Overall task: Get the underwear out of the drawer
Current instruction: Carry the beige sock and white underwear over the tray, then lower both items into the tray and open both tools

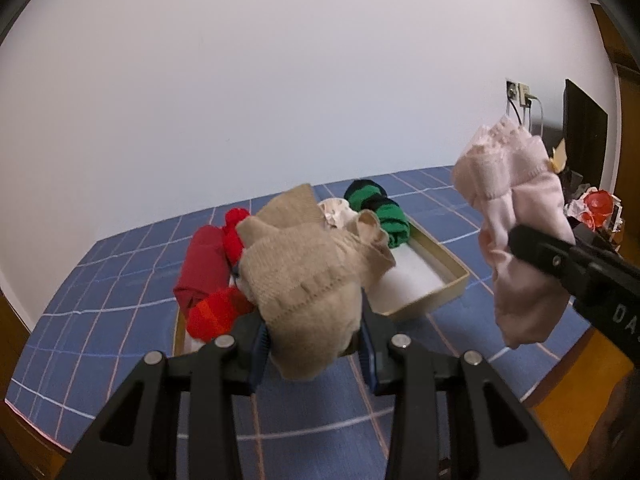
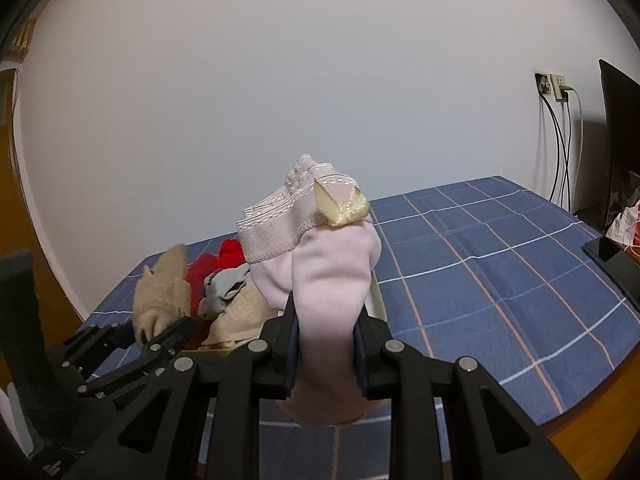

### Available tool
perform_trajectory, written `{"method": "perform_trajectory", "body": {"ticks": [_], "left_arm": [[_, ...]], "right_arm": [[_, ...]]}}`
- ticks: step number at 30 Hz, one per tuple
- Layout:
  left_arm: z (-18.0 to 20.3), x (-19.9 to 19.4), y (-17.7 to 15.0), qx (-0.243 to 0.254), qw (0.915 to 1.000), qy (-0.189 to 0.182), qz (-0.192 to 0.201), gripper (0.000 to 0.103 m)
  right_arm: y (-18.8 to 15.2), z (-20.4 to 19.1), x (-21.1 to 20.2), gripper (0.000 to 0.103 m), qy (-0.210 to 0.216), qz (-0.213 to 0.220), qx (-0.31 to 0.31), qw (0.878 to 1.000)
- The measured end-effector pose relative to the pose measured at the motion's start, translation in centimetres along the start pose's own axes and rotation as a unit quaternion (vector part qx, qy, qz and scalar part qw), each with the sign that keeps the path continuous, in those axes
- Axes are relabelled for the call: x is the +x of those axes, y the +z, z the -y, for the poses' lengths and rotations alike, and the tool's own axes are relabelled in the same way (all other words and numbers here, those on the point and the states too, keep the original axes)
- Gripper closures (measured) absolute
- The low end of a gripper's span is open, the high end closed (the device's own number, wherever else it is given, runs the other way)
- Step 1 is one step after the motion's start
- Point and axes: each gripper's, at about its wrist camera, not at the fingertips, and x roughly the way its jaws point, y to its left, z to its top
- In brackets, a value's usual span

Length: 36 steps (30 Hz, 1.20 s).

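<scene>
My left gripper (image 1: 313, 344) is shut on beige underwear (image 1: 304, 280) and holds it up over the near end of the open drawer box (image 1: 436, 296). My right gripper (image 2: 325, 350) is shut on pink underwear (image 2: 328, 264) with a yellow bow, held in the air; it also shows in the left wrist view (image 1: 516, 216), right of the box. In the box lie a dark red roll (image 1: 200, 268), red socks (image 1: 216, 316), green-and-black socks (image 1: 380, 208) and a white piece (image 1: 336, 210). The left gripper with the beige piece (image 2: 160, 300) shows at the left of the right wrist view.
The box stands on a blue checked cloth (image 2: 500, 272) over a wooden table. A dark phone (image 2: 612, 260) lies at the cloth's right edge. A black monitor (image 2: 620, 140), wall sockets with cables (image 2: 556, 88) and red-and-white clutter (image 1: 596, 208) are at the right.
</scene>
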Motion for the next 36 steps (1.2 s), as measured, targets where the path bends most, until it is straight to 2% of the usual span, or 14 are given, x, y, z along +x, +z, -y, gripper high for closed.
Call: {"method": "perform_trajectory", "body": {"ticks": [6, 17, 30, 36], "left_arm": [[0.3, 1.1, 0.6, 0.013, 0.9999, 0.010, 0.002, 0.067], [0.9, 4.6, 1.8, 0.012, 0.9994, -0.009, -0.031, 0.067], [-0.9, 7.9, 1.7, 0.014, 0.9979, 0.019, -0.061, 0.067], [-2.5, 8.9, 1.6, 0.006, 0.9970, 0.040, -0.066, 0.067]], "right_arm": [[-0.3, -0.6, 0.8, 0.078, -0.007, -0.003, -0.003, 1.000], [0.6, -1.5, 4.2, 0.078, -0.031, -0.022, -0.021, 0.999], [0.4, -2.9, 9.2, 0.078, -0.018, -0.091, -0.002, 0.996], [0.6, -3.5, 11.3, 0.078, -0.021, -0.102, 0.004, 0.995]]}}
